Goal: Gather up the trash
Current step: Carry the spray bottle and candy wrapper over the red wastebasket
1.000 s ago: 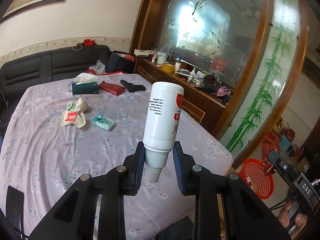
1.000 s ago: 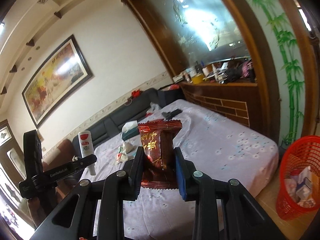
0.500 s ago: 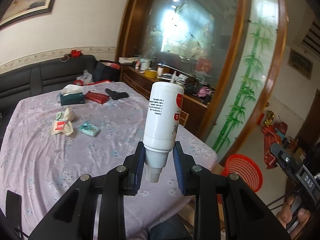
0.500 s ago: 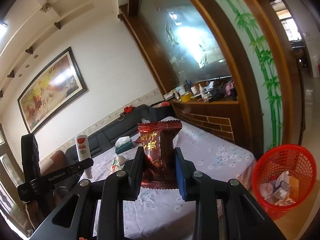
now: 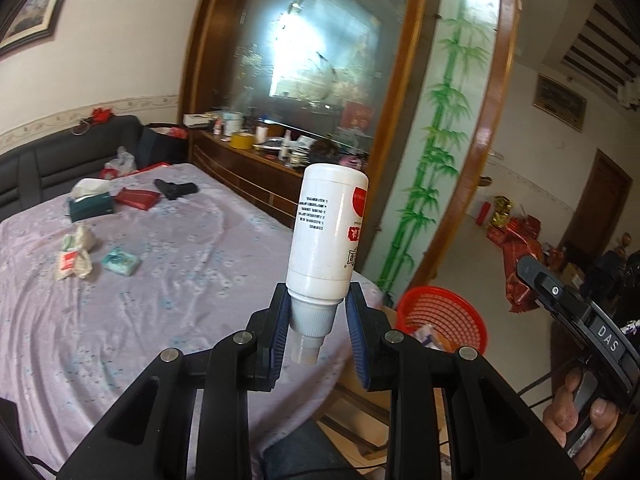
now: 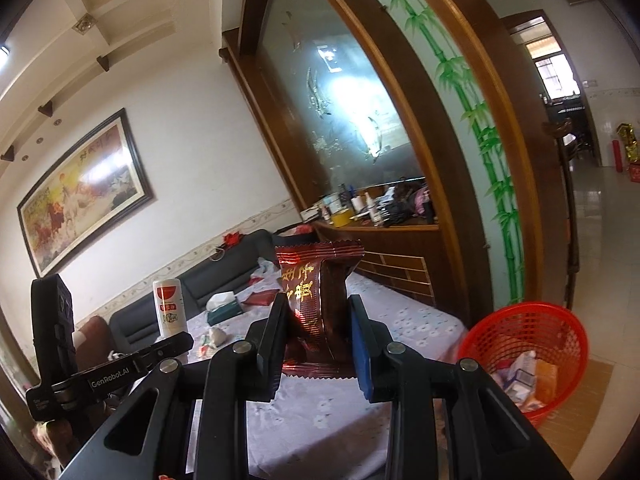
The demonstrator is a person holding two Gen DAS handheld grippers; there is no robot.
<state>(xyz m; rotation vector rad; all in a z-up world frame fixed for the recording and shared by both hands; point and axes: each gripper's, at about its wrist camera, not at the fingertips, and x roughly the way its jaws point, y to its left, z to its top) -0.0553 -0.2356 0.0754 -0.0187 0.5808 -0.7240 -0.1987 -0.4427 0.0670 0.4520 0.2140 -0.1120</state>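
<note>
Left gripper pinches white bottle by its cap, upside down. Right gripper clamps dark red snack wrapper. Red mesh basket at 4 o'clock, on floor beside purple-clothed table.

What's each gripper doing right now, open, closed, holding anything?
Left tongs: closed on the white plastic bottle, gripped at its cap end.
Right tongs: closed on the dark red foil snack wrapper.

- white bottle with a red label patch and grey cap
- dark red wrapper, gold lettering
- red mesh basket
- lilac tablecloth, small pale flowers
</note>
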